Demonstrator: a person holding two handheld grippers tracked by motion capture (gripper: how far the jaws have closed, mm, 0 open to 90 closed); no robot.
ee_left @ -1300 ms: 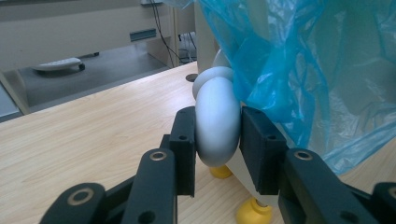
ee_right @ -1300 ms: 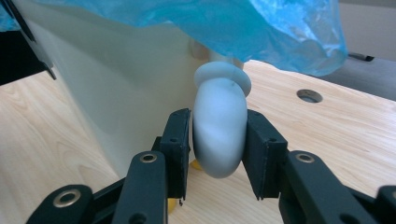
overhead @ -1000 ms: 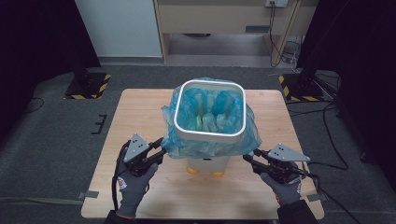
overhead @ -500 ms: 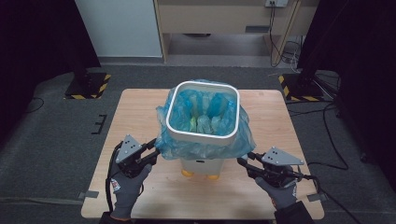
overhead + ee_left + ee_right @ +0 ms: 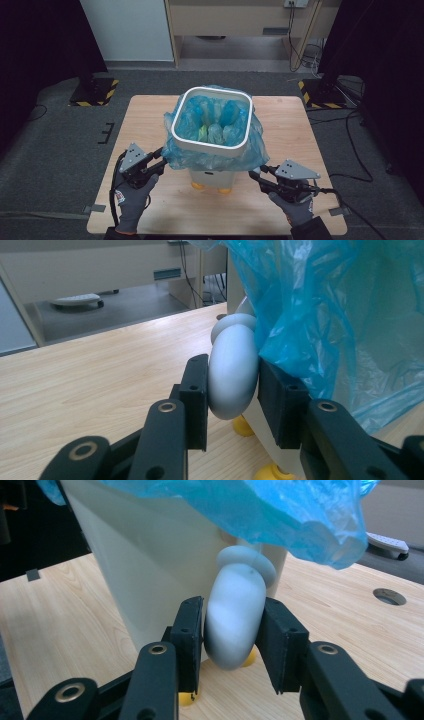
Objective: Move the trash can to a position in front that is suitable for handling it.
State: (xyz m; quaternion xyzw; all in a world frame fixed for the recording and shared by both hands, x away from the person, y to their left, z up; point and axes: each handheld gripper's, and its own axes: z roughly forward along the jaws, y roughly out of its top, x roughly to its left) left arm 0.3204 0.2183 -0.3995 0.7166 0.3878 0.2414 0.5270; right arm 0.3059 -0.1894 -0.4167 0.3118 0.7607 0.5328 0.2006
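Bin: white penguin-shaped waste bin (image 5: 212,150) with yellow feet, at the centre of the worktop (image 5: 150,120), leaning toward six o'clock so its open rim (image 5: 212,120) faces the camera.
Liner: blue plastic bag (image 5: 215,155) folded over the rim and hanging down the sides.
Left claw: left claw (image 5: 232,385) is clamped on the grey flipper (image 5: 232,372) at the bin's nine o'clock side; both pads press it, and the bag touches the far pad.
Right claw: right claw (image 5: 234,630) is clamped on the other flipper (image 5: 235,615) at the three o'clock side, below the bag's edge.
Step in hand: seems to be moving or tipping the bin by its two flippers.
Doing it well: keep both grips even and move both hands together, so the bin does not twist.
Watch: the flippers are smooth and rounded, so pads may slide; hold near their middle.
Liner care: keep the left pad from dragging the bag off the rim.
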